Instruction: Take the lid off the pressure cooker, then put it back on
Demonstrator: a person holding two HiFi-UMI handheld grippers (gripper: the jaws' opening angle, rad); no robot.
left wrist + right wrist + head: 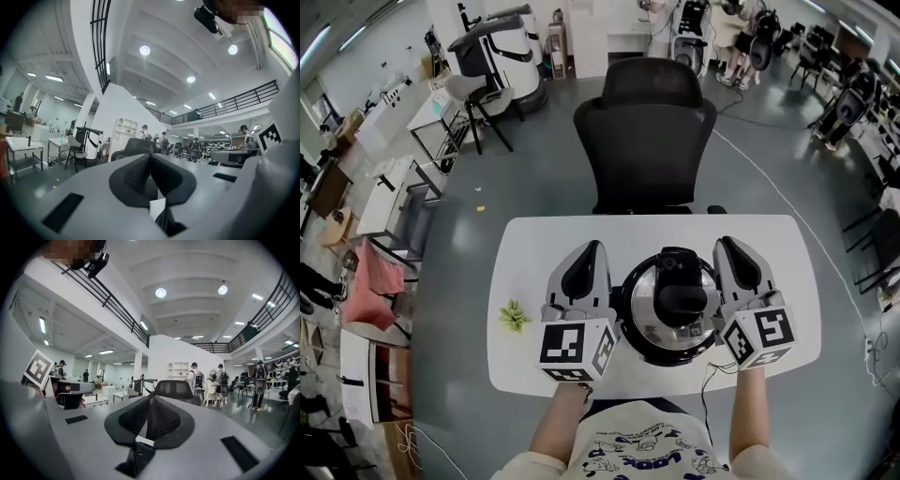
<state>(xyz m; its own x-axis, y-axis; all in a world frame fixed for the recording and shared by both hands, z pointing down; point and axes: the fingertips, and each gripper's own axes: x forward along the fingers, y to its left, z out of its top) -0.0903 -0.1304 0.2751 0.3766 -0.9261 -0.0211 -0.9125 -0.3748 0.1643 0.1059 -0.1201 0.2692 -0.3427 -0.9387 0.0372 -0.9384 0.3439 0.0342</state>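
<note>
Sitting in the middle of the white counter (pixel 530 248) is the pressure cooker (pixel 639 347), with its lid (pixel 680 300) on top. My left claw (pixel 589 249) is on one side of it and my right claw (pixel 727 244) is on the other. Both claws are squeezed together with nothing in them. A small green thing (pixel 514 316) lies near my left claw.

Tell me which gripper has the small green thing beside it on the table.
The left gripper: the green thing lies just to its left, while the right gripper is across the pressure cooker from it.
</note>
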